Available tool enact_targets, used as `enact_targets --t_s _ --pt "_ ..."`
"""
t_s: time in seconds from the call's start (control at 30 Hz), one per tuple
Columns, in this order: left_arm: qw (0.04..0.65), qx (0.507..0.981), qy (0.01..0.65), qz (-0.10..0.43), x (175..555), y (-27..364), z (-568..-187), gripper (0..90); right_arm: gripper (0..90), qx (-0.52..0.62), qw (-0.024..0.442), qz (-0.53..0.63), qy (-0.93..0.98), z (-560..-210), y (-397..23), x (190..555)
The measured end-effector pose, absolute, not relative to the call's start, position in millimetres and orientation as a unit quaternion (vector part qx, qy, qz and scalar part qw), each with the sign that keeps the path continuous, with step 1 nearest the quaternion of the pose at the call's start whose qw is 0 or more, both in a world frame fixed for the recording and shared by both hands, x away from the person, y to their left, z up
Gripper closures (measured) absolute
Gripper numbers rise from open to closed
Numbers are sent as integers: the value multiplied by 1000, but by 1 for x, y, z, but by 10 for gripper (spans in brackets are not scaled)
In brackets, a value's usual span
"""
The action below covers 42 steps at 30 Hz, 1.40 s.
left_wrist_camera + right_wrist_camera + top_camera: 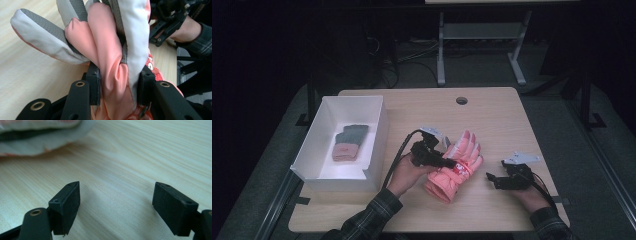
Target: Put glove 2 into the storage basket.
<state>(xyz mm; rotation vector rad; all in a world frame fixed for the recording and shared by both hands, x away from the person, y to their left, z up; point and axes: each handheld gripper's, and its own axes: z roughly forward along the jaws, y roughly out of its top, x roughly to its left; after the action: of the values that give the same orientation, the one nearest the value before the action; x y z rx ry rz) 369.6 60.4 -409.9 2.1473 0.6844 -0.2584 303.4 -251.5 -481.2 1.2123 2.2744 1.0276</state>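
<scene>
The left gripper (451, 162) pinches the pink ski glove (455, 167) right of the white box (377, 135), ready for lifting; the right gripper (493, 179), beyond the glove, stands open and empty.

- A pink ski glove (456, 167) is seen lying slantwise near the centre of the tabletop (492, 107), fingers pointing toward 1 o'clock.
- The glove is clamped across its middle by the left gripper (451, 162), which is held in a hand at 7 o'clock of it.
- The right gripper (490, 179) is held at 3 o'clock of the glove, apart from it, its jaws spread with nothing between them.
- A white box (374, 145) is placed at 9 o'clock of the glove; a grey-and-pink knitted glove (349, 142) is lying inside it.
</scene>
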Motion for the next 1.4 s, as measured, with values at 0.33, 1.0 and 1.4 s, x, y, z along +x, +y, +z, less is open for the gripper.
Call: enact_targets --t_s 0.33,1.0,1.4 --pt "439 847 284 -100 373 72 -383 631 150 443 176 354 805 -482 -251 307" --pt "465 831 304 -34 381 122 -299 628 137 450 175 353 802 -482 -250 307" --pt "482 815 321 7 380 166 -259 627 136 449 176 352 802 -482 -250 308"
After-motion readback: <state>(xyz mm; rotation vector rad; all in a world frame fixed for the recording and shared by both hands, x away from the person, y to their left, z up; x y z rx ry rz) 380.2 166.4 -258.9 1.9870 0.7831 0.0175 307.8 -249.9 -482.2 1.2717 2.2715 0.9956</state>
